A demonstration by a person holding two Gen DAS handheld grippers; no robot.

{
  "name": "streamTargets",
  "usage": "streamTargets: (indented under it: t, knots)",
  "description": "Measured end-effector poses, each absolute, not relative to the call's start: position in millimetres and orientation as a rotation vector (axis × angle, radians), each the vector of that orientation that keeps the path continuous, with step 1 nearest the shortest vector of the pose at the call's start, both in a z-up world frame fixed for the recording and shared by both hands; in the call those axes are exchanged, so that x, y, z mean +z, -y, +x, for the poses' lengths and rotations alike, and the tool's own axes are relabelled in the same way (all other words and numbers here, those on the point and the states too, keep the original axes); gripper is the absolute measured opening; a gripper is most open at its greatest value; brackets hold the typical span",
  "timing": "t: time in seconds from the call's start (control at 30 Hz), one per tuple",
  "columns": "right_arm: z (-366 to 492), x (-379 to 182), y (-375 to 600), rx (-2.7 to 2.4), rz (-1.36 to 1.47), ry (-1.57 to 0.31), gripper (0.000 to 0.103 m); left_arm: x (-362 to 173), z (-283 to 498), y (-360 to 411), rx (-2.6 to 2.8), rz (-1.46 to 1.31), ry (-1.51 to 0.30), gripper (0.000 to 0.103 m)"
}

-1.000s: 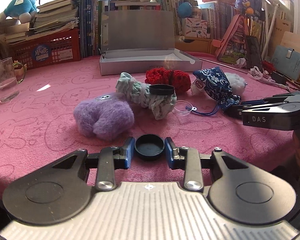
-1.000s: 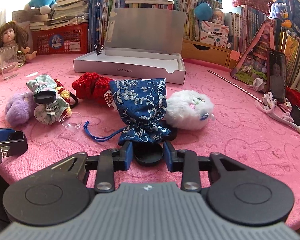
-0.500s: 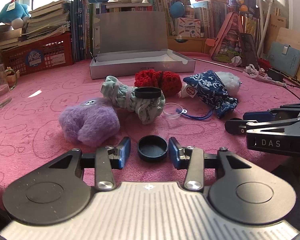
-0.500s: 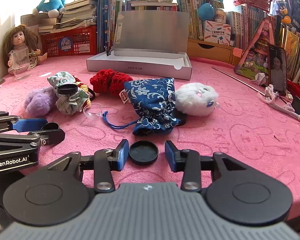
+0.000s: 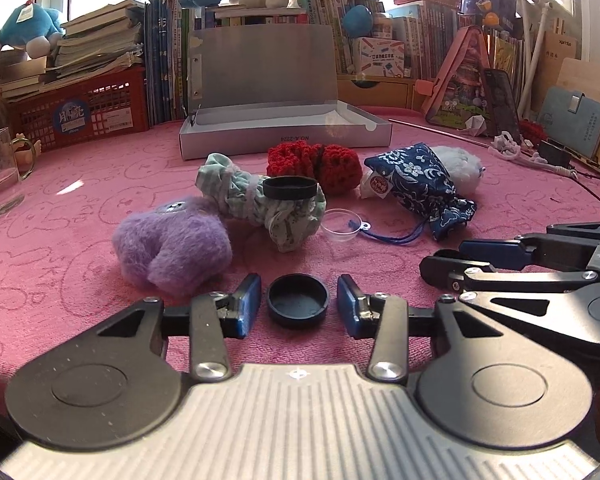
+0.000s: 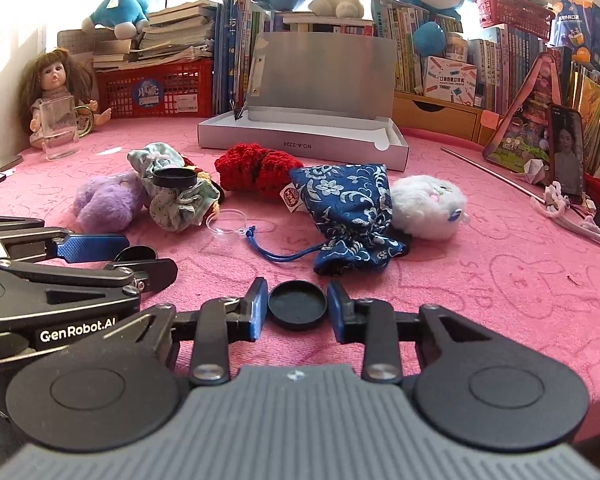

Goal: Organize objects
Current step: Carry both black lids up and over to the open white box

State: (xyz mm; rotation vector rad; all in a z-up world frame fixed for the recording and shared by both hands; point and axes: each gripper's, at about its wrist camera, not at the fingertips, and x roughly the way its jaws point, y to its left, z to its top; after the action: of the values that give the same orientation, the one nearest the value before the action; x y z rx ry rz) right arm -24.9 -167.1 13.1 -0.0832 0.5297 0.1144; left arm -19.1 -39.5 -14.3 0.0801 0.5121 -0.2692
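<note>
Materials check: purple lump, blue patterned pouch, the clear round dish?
Purple lump: fuzzy plush or felted wool by its matte, hairy surface. Blue patterned pouch: woven fabric, likely brocade, slight sheen on the white floral pattern, with drawstring cord. Clear round dish: transparent, glossy rim; probably plastic, possibly glass.

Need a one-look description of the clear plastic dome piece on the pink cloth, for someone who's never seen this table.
Start at the open grey box at the back of the pink tablecloth and come forward past the red knitted piece. Between the green scrunchie and the blue floral pouch lies a small see-through dome, the only transparent thing among fabric items.
</note>
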Motion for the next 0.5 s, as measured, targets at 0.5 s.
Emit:
streamTargets:
  t: [0.5]
  knots:
    - [-22.8, 13.6, 165.2, 0.108, -0.053, -0.535, 0.038, -13.0, -16.9, 42.7, -0.272, 0.044, -0.517, 0.036]
